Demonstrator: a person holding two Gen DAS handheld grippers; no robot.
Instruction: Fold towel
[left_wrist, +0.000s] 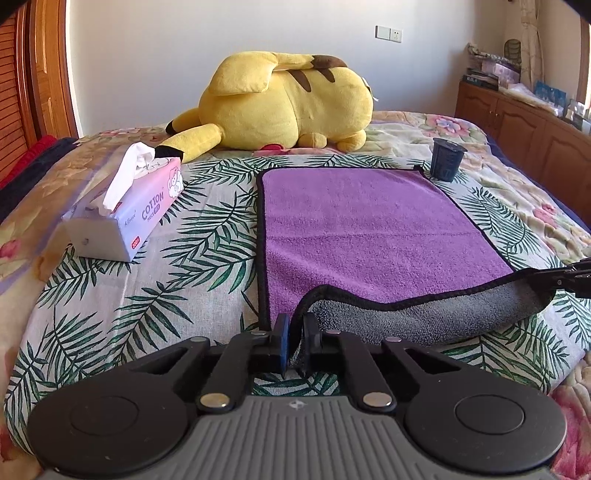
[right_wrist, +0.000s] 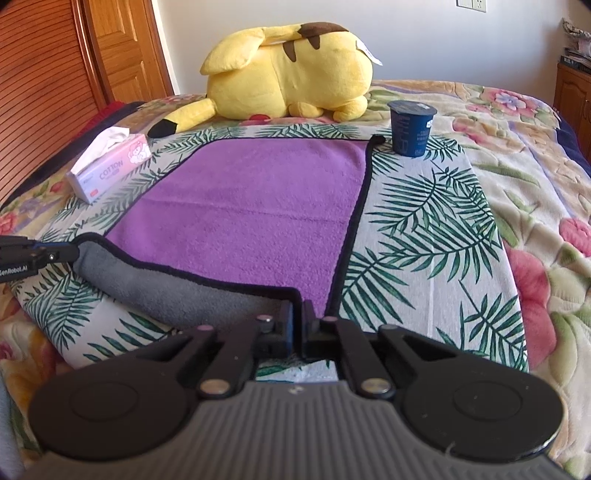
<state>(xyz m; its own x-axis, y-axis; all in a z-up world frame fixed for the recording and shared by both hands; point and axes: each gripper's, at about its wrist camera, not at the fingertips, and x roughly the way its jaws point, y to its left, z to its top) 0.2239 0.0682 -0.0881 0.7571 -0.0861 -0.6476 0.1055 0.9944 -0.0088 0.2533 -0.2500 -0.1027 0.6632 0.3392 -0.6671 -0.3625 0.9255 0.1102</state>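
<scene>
A purple microfibre towel with black trim and a grey underside (left_wrist: 369, 229) lies flat in the middle of the leaf-print bedspread (left_wrist: 207, 258), its near edge lifted and rolled back. The left gripper (left_wrist: 295, 336) is clamped on the near left corner, the right gripper (right_wrist: 298, 325) on the near right corner. Beyond the far edge lies a yellow plush toy (left_wrist: 288, 107); a dark plastic cup (right_wrist: 410, 127) stands just beside the far right corner.

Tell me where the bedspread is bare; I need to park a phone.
Bare leaf-print bedspread lies right of the purple towel, below the dark blue cup, and between towel and pink tissue pack. Crowded: the far edge, by the yellow plush toy.
</scene>
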